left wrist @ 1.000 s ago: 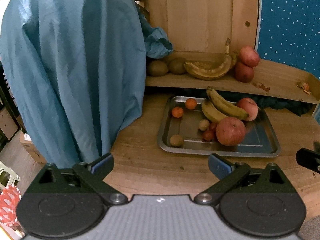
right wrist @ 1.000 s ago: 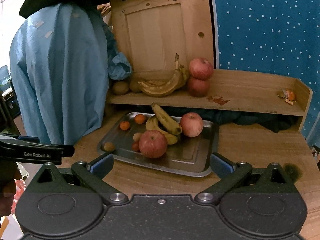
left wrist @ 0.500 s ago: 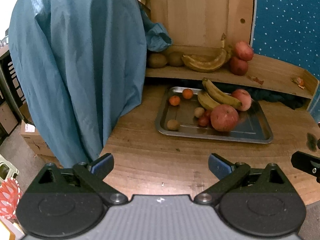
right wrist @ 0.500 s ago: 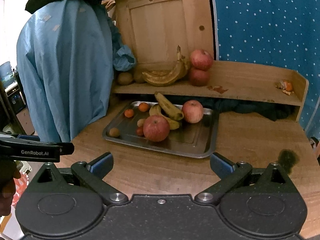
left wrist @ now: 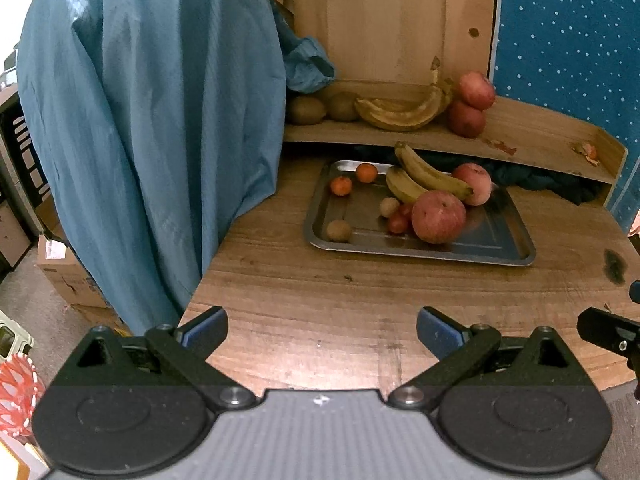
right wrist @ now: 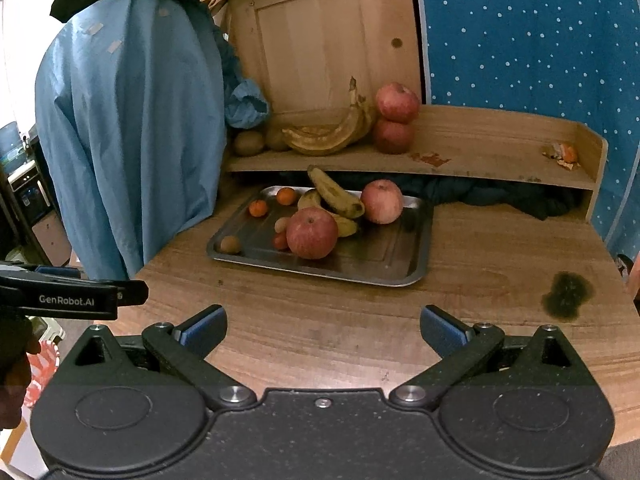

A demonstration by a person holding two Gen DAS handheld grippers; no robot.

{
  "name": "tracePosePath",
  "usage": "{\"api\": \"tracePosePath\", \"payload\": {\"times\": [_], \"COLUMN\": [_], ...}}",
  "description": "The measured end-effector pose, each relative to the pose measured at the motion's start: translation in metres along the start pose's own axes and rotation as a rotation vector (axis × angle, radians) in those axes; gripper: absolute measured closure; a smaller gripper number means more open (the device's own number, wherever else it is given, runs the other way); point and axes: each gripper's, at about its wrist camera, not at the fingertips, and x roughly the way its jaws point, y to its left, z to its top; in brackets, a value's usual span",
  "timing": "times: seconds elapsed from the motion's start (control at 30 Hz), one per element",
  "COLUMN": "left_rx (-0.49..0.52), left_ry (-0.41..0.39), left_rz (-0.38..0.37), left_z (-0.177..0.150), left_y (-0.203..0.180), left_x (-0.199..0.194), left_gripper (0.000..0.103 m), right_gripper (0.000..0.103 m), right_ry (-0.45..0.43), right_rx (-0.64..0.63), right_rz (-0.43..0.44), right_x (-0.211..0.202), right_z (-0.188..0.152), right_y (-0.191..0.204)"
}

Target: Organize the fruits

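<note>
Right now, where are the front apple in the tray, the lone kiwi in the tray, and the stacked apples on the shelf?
front apple [right wrist: 311,233], right wrist view, middle of its red skin
lone kiwi [right wrist: 230,244], right wrist view, its centre
stacked apples [right wrist: 397,102], right wrist view, face of the upper apple

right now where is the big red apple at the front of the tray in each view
Left wrist view: the big red apple sits right of centre, at the near side of the metal tray, below the bananas.
Right wrist view: the same apple lies left of centre, just in front of the bananas.
Shared landmark: the two stacked apples on the wooden shelf.
</note>
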Motion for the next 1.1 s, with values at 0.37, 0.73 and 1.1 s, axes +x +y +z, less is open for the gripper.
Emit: {"api": "tracePosePath", "payload": {"times": [0.37,0.73,1.1], "left_rx": [-0.002,-0.003,-0.012], "left_ry": [-0.005,-0.006,-0.007], "left_rz": [0.004,0.009,-0.032], "left_z": [-0.0014,0.001,0.0027], "left_y": [0.0001,-0.0005,-0.0022], "left_x": [-0.0027,-0.0043,-0.007], "left_gripper": [0.0,0.0,0.0], "right_gripper": [0.001,0.001,0.001], "right_ry": [-0.008,-0.007,-0.003], "right_rx": [-0.003,-0.007,-0.007], "right_rz": [0.001,0.006,0.005], "right_x": [-0.0027,-0.0027,-0.0024], "right_z": [-0.0013,-0.0008,-0.0003], "right_y": [-0.0003,-0.0008,-0.0015]}}
